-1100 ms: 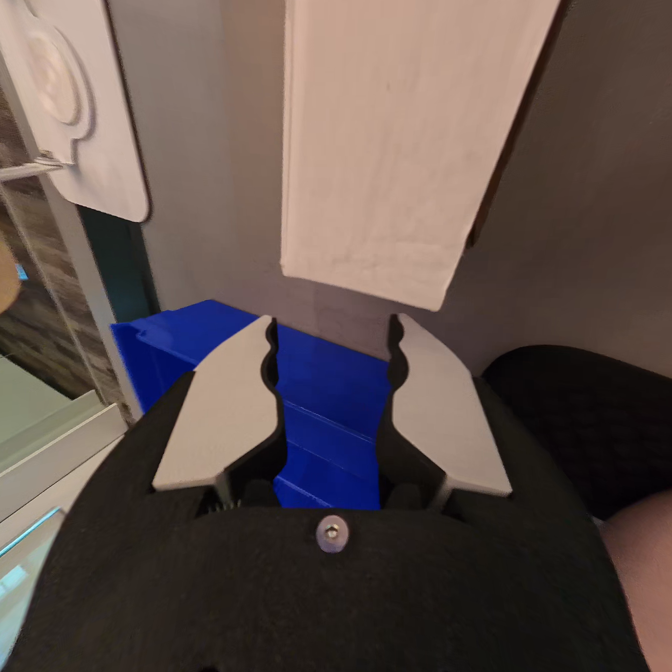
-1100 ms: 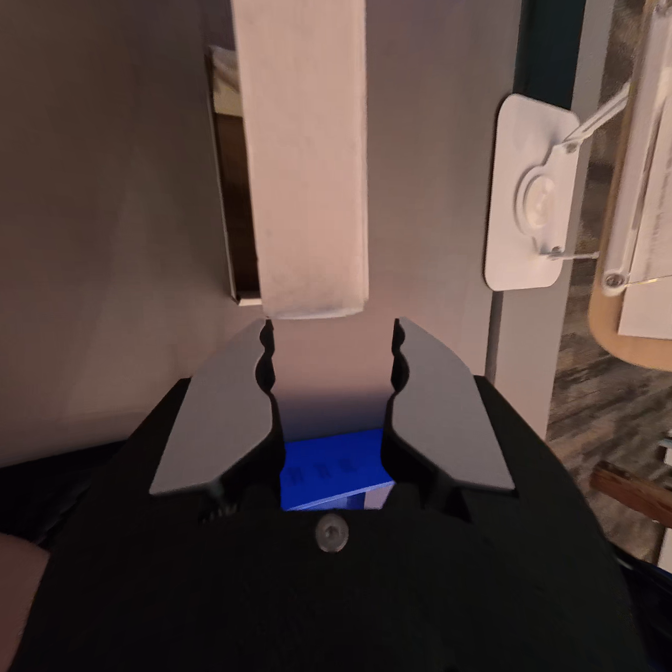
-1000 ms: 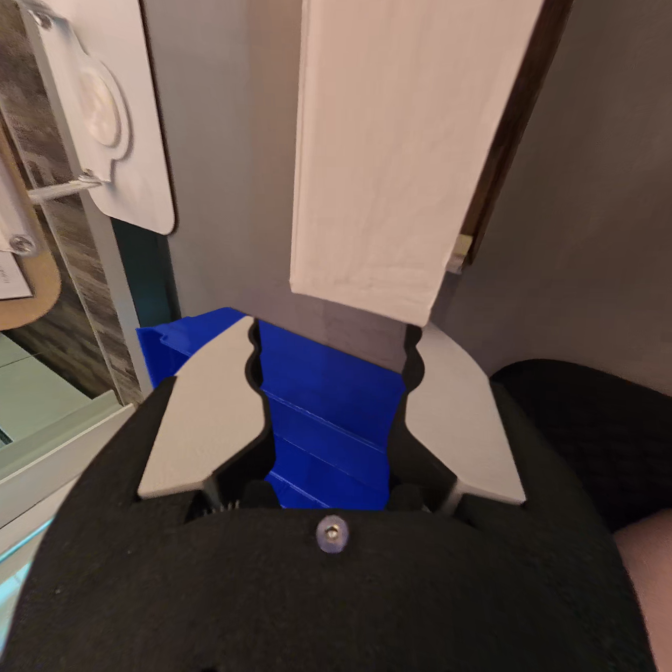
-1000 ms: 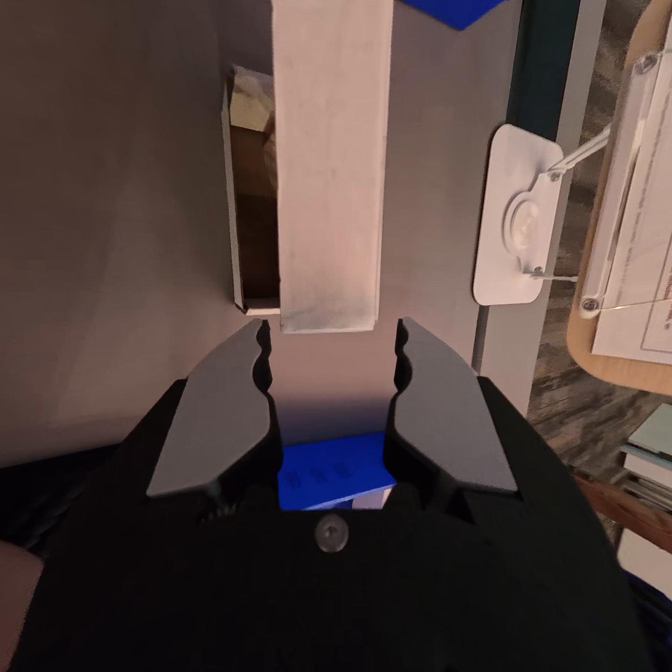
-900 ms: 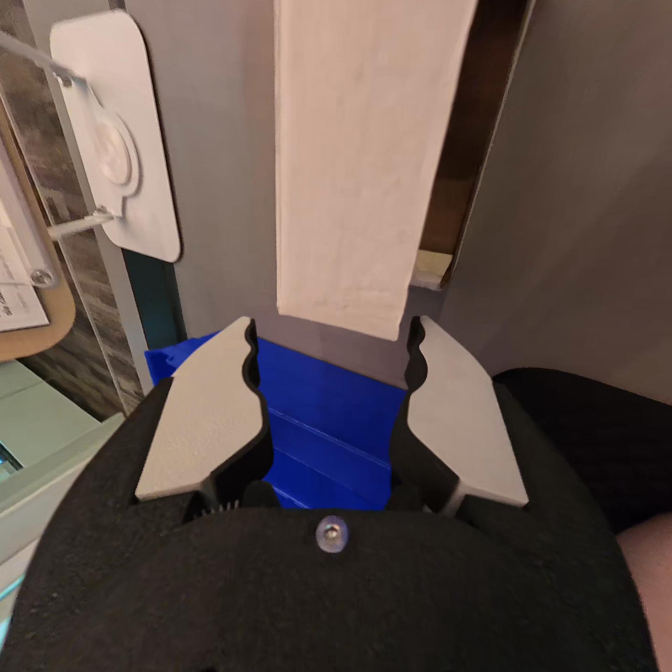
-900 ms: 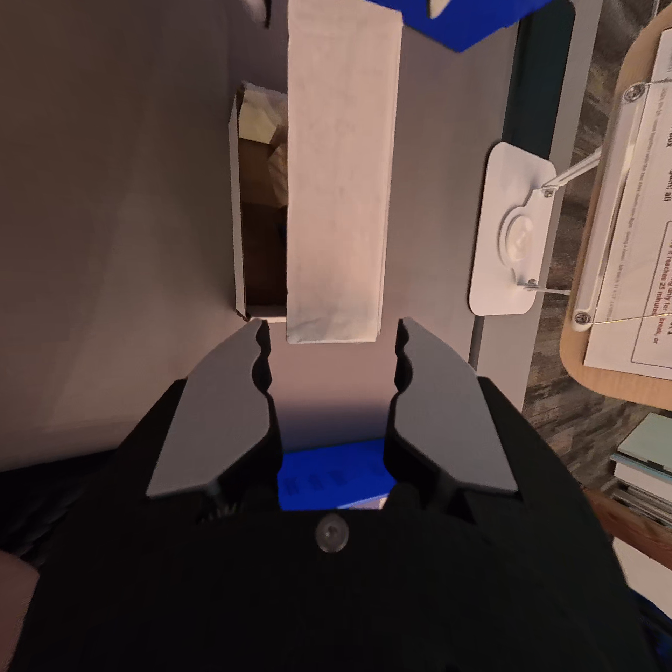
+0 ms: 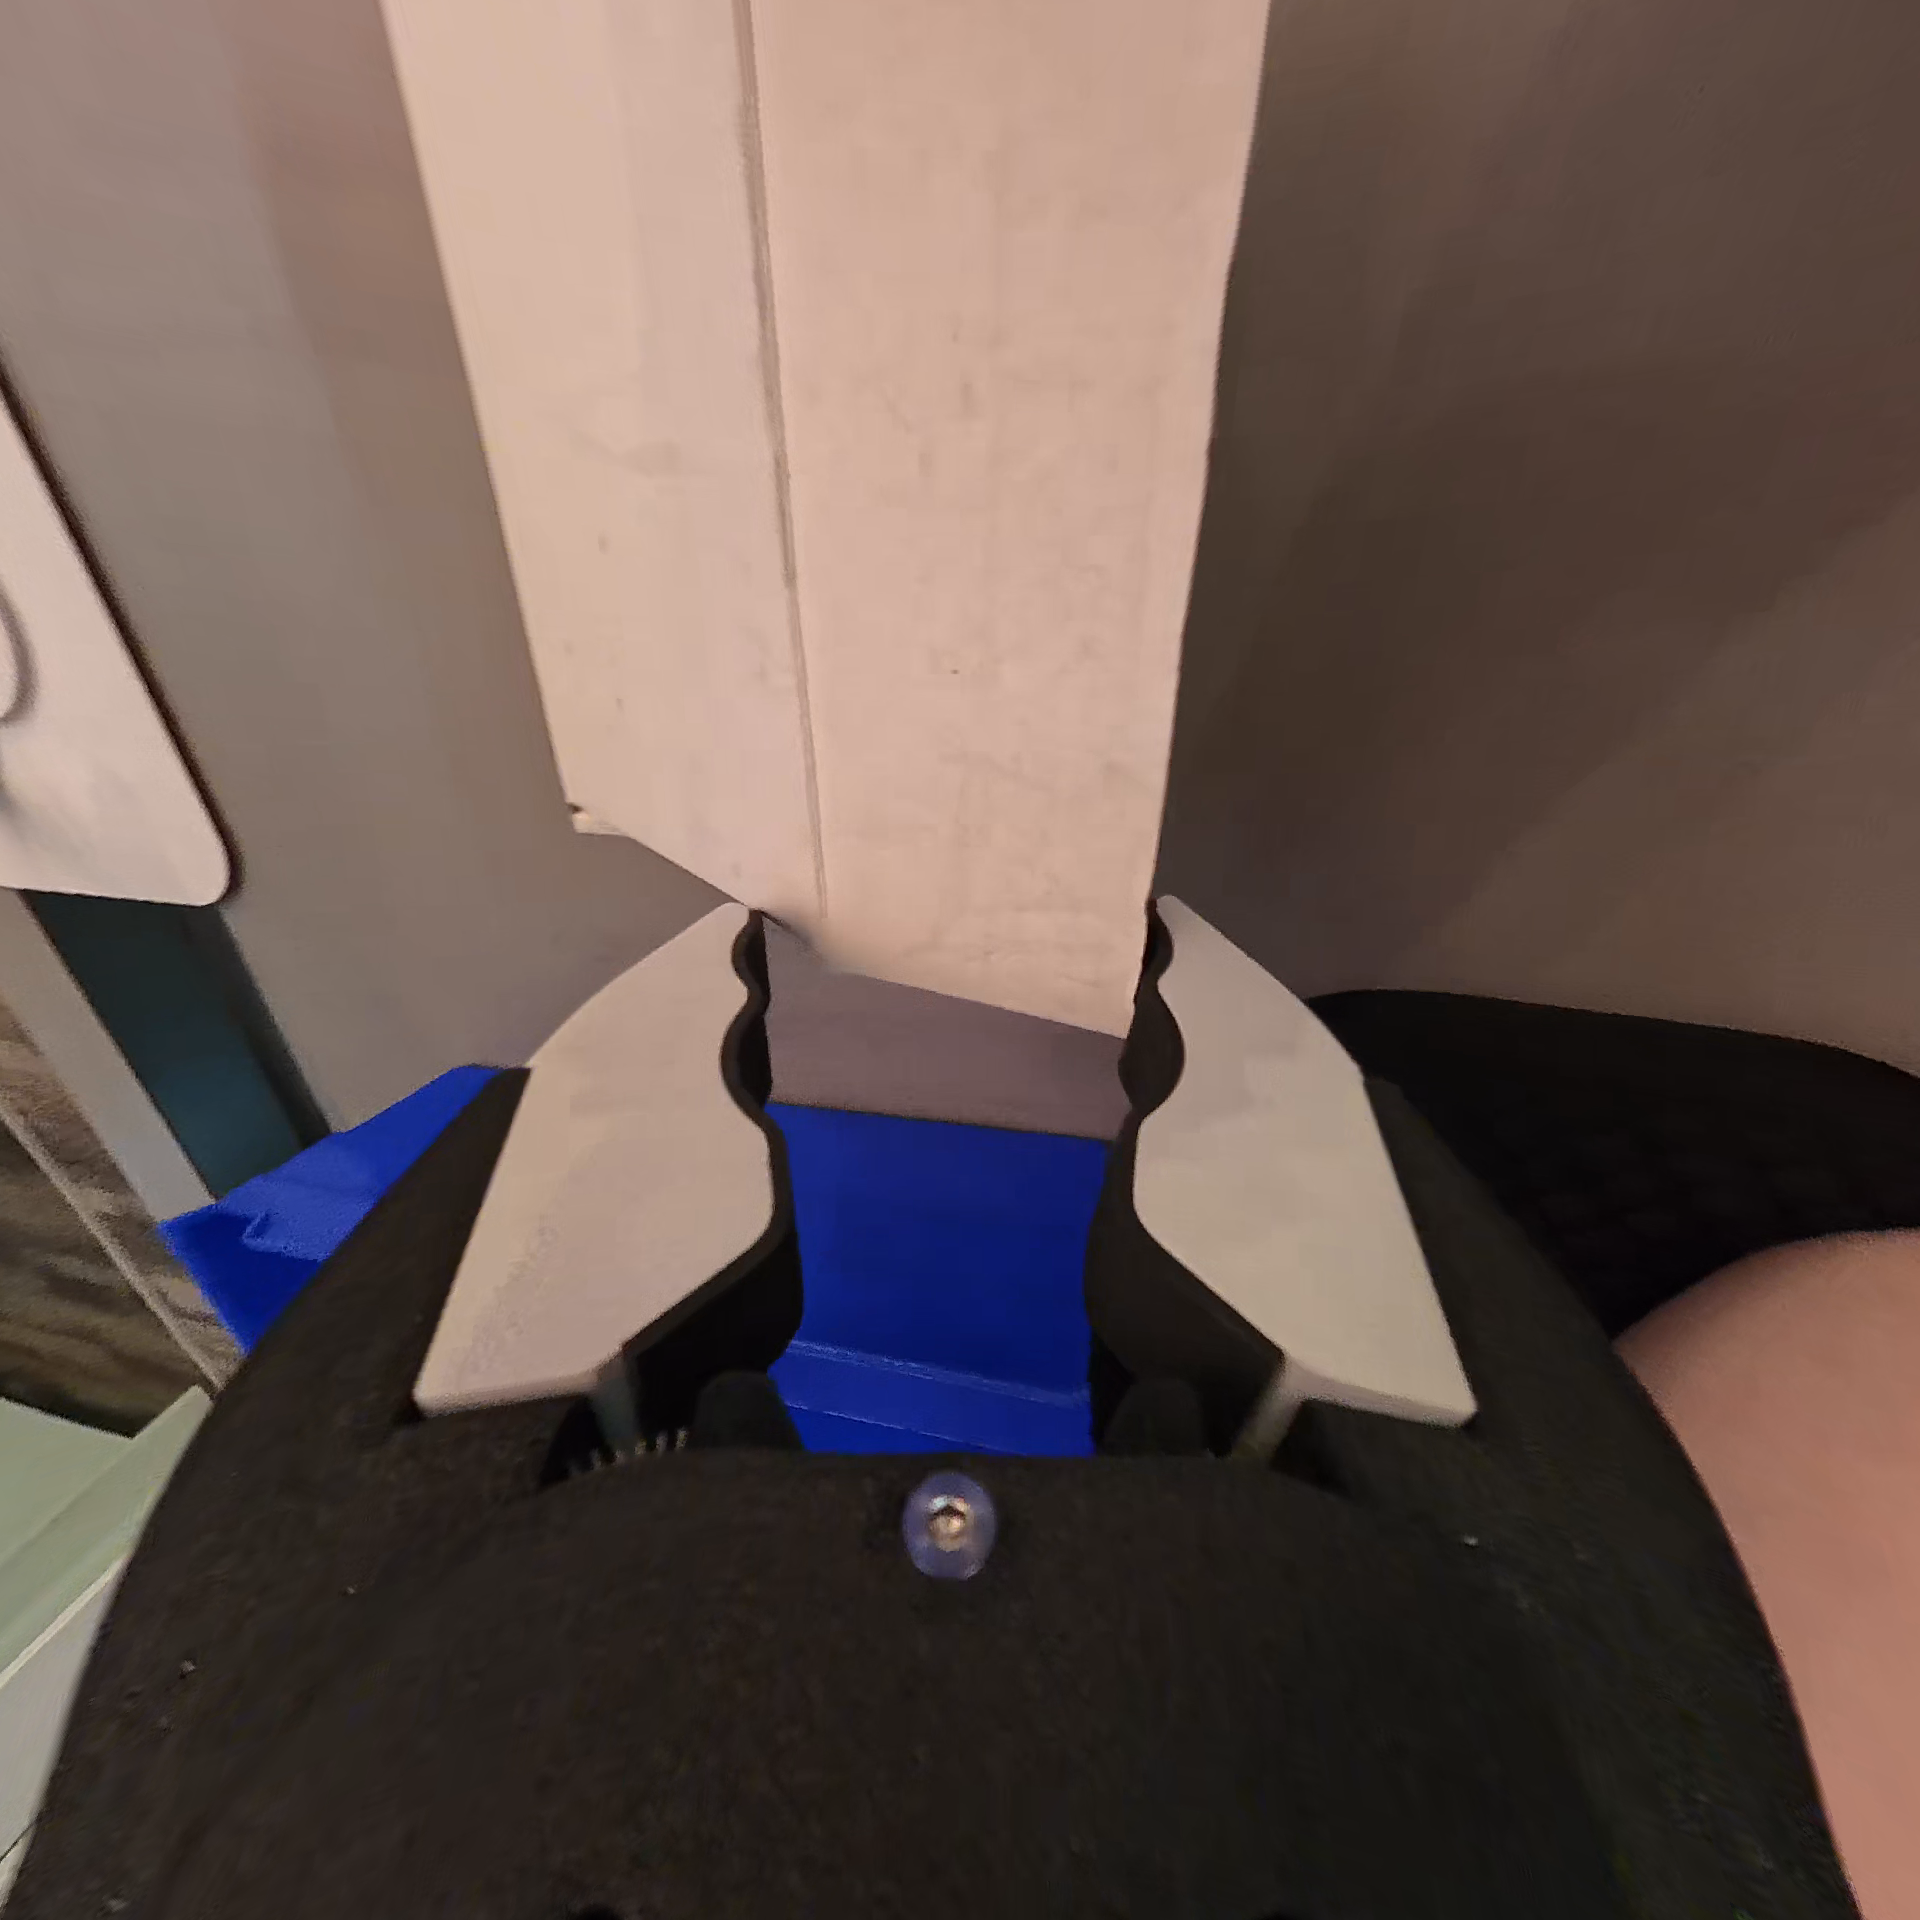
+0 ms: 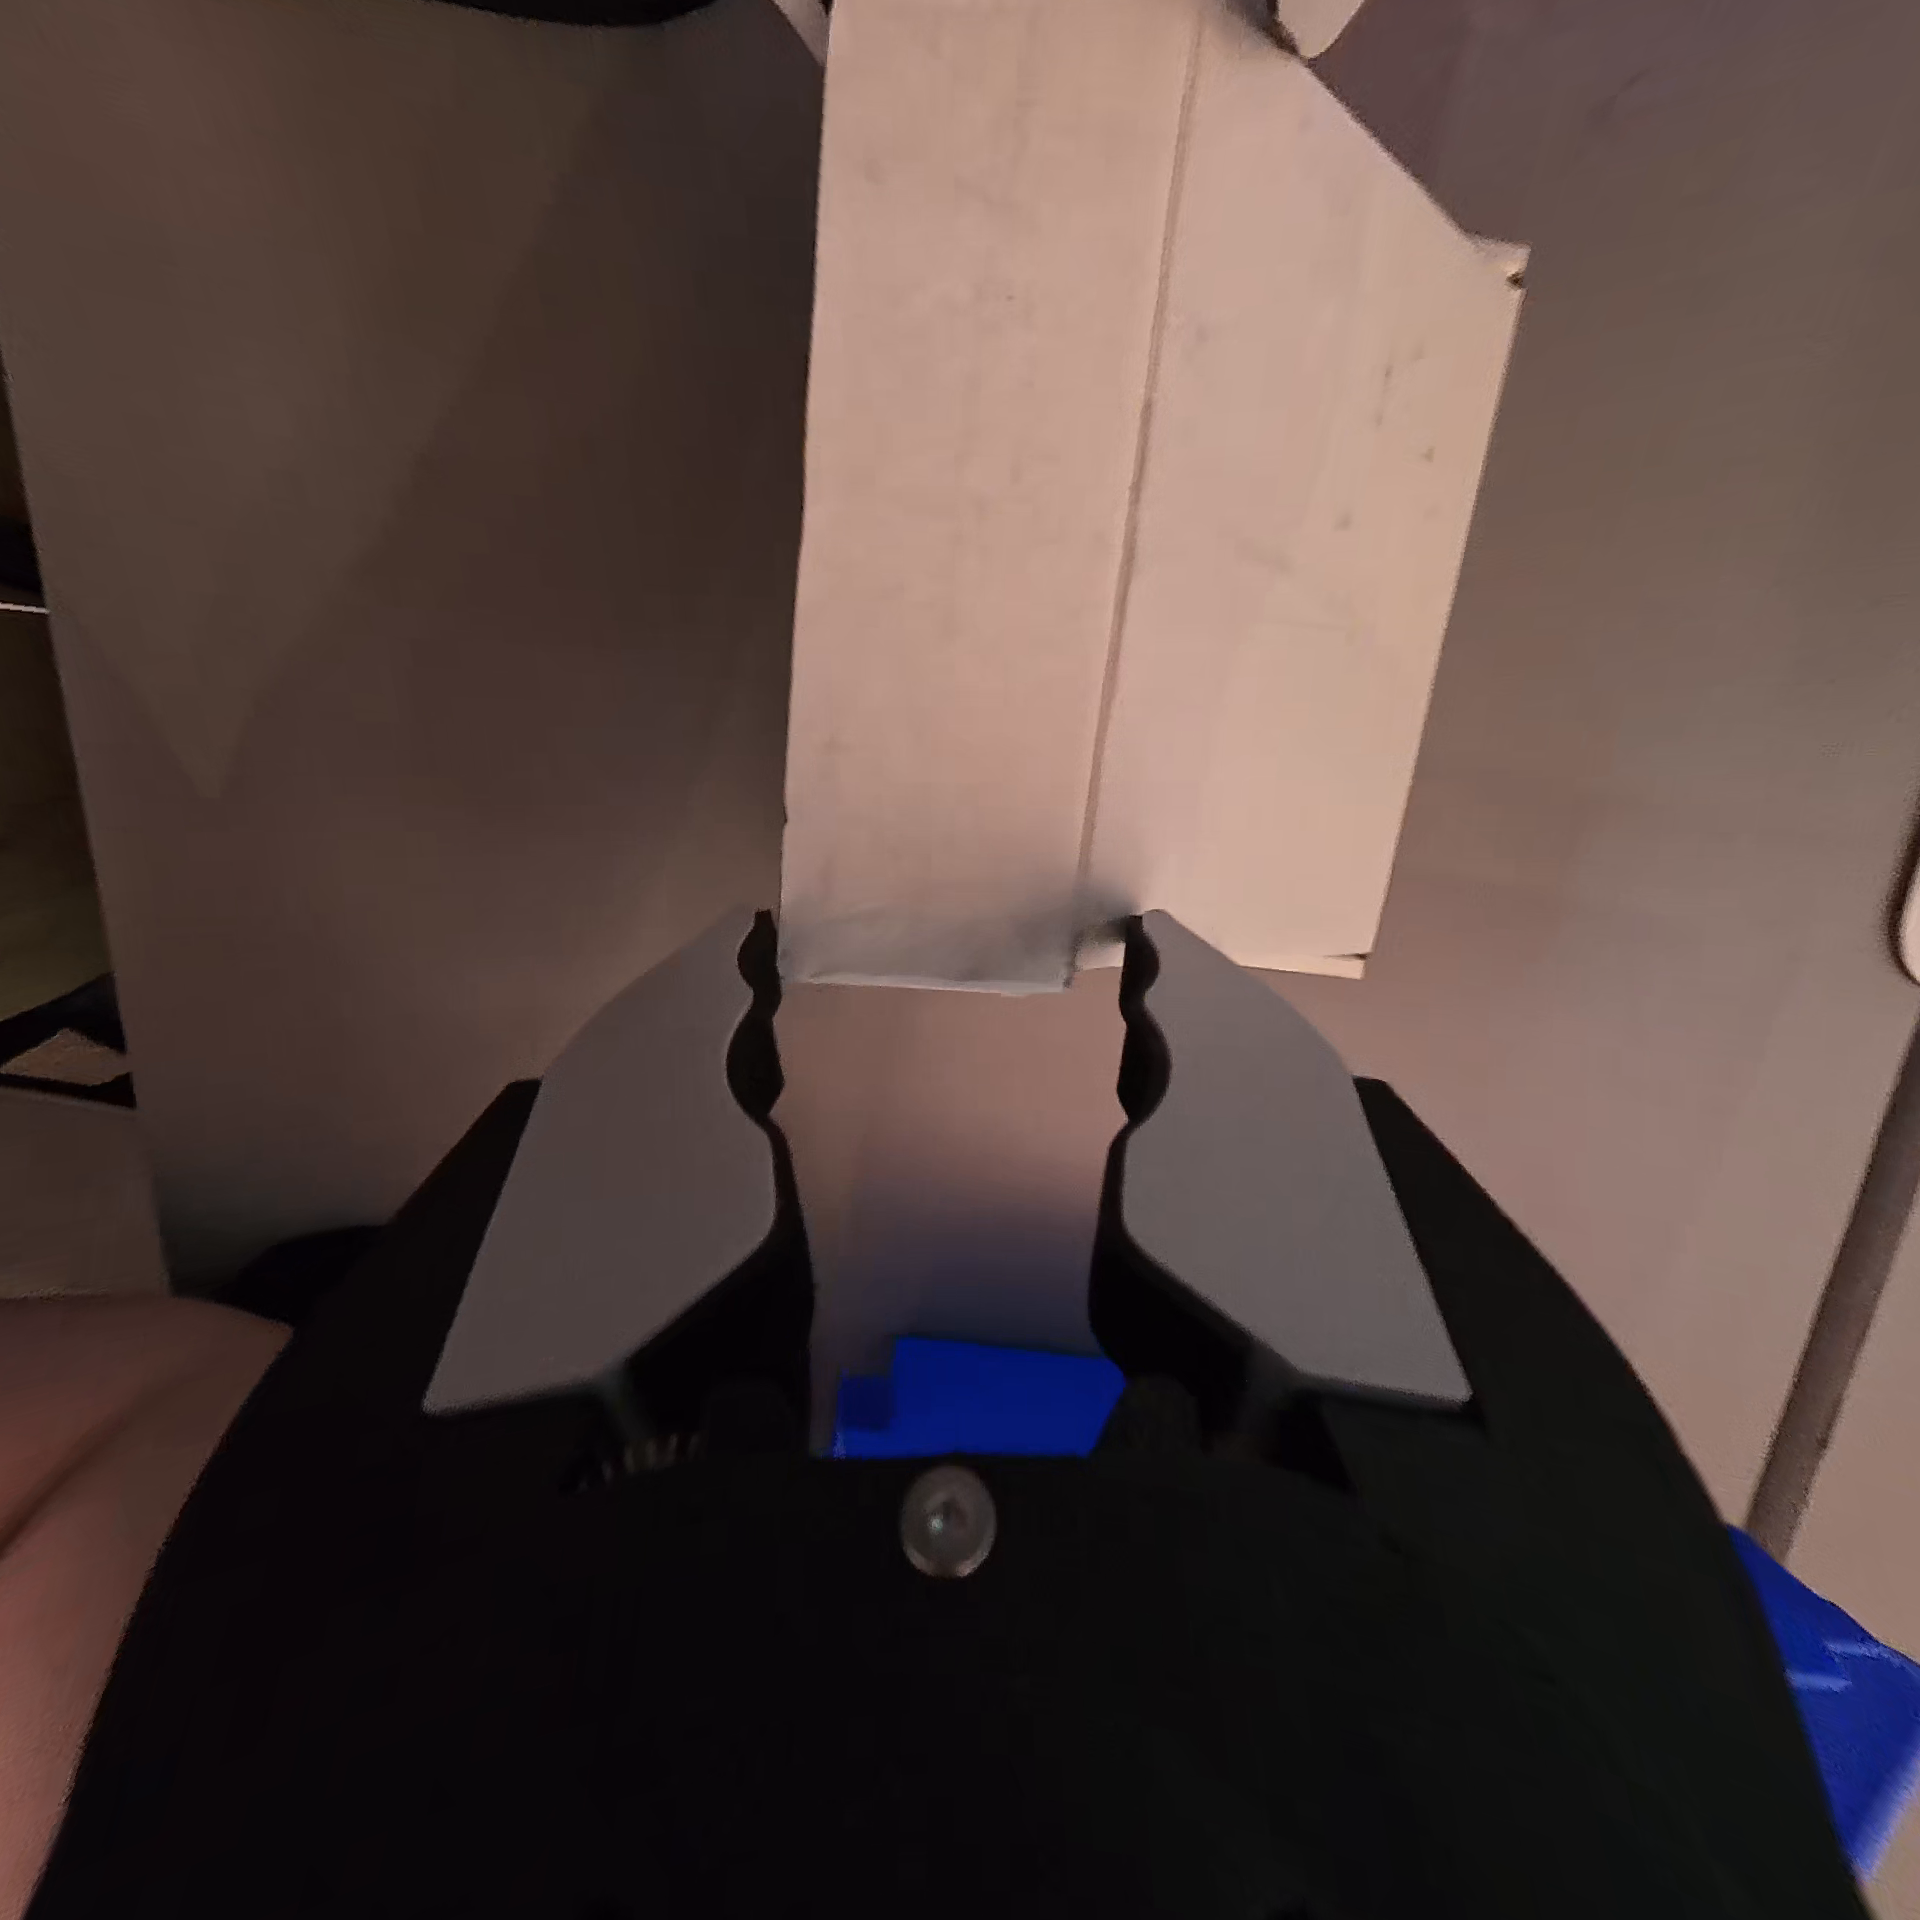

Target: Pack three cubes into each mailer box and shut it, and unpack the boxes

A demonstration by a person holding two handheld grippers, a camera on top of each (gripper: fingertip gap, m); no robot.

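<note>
A white mailer box [image 7: 977, 520] lies on the grey table, its long axis running away from me in both views. In the left wrist view my left gripper [image 7: 951, 914] is open, its fingertips either side of the box's near end. In the right wrist view the same box [image 8: 987, 571] shows two white faces with a crease between them, and my right gripper [image 8: 954, 925] is open at its near end. I cannot tell whether any finger touches the box. No brown inside and no cubes show.
A blue bin [image 7: 935, 1236] sits under the left gripper; it also shows in the right wrist view [image 8: 987, 1392]. A white stand base [image 7: 94, 727] is at the left. Black fabric [image 7: 1621, 1122] and a person's arm [image 7: 1829, 1558] are at the right. Left tips to right tips: about 15 centimetres. My left tips are roughly 30 centimetres from the white stand base [image 7: 94, 727].
Both grippers have moved in to the ends of the box. The raised lid and the brown inside seen earlier no longer show; only white outer faces show. Both jaws stay open.
</note>
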